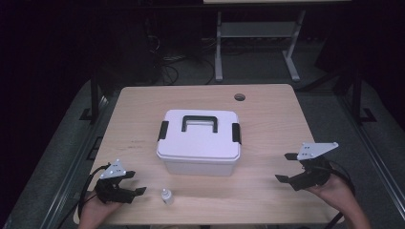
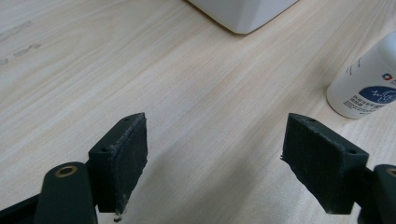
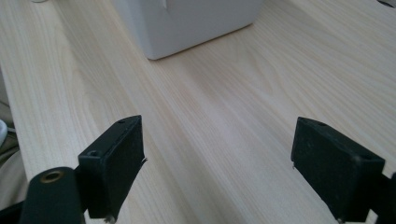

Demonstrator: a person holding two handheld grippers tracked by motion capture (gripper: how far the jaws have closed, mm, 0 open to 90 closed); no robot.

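— How many boxes are on the table (image 1: pixel 267 119)?
— One white box (image 1: pixel 199 140), with one black handle (image 1: pixel 200 122) and two black latches (image 1: pixel 163 130).
— Bottles?
— One small bottle (image 1: pixel 166 196).
— And grippers?
— Two: a left gripper (image 1: pixel 136 183) and a right gripper (image 1: pixel 285 167).

Dim room, wooden table (image 1: pixel 282 124), grey floor (image 1: pixel 334 114)

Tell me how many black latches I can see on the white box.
2: one latch on the left end of the white box, one latch on its right end. Others may be hidden behind.
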